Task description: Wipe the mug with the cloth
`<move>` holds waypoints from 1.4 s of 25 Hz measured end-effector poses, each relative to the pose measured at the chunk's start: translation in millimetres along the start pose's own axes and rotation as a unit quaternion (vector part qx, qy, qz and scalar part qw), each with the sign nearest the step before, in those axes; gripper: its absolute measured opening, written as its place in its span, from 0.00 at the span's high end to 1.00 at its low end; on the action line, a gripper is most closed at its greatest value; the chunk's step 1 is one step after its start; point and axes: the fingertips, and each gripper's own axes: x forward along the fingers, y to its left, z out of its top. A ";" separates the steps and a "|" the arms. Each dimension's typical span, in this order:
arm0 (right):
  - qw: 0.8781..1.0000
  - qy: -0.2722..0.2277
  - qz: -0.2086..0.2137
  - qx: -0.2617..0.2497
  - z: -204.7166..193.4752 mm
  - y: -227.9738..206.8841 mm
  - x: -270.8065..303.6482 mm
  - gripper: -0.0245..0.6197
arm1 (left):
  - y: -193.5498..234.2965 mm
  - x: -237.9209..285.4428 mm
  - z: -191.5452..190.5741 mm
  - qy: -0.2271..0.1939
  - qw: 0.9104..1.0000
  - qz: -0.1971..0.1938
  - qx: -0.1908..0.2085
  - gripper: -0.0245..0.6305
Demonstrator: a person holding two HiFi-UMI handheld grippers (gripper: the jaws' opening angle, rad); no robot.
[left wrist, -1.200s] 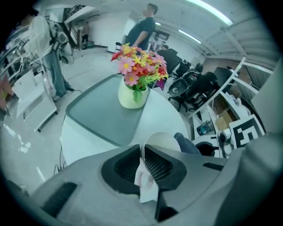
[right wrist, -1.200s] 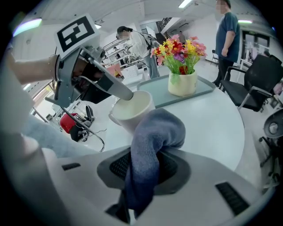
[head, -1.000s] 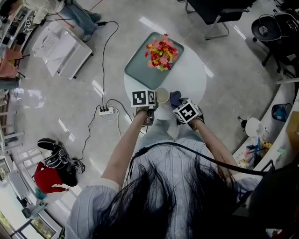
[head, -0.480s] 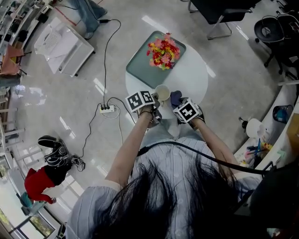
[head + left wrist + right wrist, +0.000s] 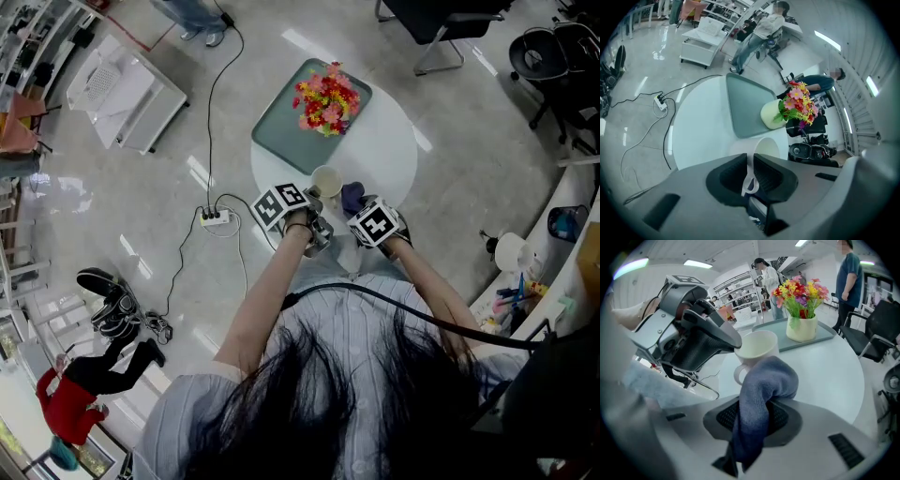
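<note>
Clamping the cloth (image 5: 761, 385), right hand-held gripper (image 5: 752, 417) faces left hand-held gripper (image 5: 750, 169) pinching mug (image 5: 765, 147) handle.

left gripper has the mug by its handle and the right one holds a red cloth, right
The cloth in the right gripper is blue, not red; the right gripper view shows it. The left gripper does have the mug by its handle.

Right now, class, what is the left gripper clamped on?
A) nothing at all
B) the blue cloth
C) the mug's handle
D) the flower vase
C: the left gripper view shows the left gripper with its jaws closed on the white handle of the mug, while the cloth sits in the right gripper.
</note>
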 end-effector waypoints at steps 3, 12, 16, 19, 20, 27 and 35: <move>1.000 0.000 0.000 0.002 0.3 0.2 -1.1 0.80 | 0.2 1.0 -1.8 -0.004 1.000 0.000 -0.020 0.90; 0.999 -0.022 -0.013 -0.036 12.9 6.6 -14.7 0.80 | 0.8 -0.8 -9.8 -0.013 0.995 -0.001 -0.102 0.90; 0.998 -0.029 -0.013 -0.058 19.1 14.0 -23.4 0.80 | 1.6 -1.0 -11.0 -0.014 0.993 0.001 -0.117 0.90; 0.997 -0.034 -0.006 -0.067 21.7 20.6 -27.2 0.80 | 1.7 -1.7 -10.4 -0.017 0.992 0.002 -0.122 0.90; 0.997 -0.035 -0.004 -0.070 21.4 22.2 -28.0 0.80 | 1.8 -1.6 -10.5 -0.018 0.992 0.002 -0.125 0.90; 0.997 -0.025 0.001 -0.068 6.9 20.6 -23.8 0.80 | 2.0 -1.4 -15.5 -0.024 0.989 -0.001 -0.148 0.90; 1.000 -0.004 0.000 -0.012 -16.5 6.3 -9.7 0.80 | 1.9 -2.2 -20.8 -0.039 0.978 -0.005 -0.206 0.90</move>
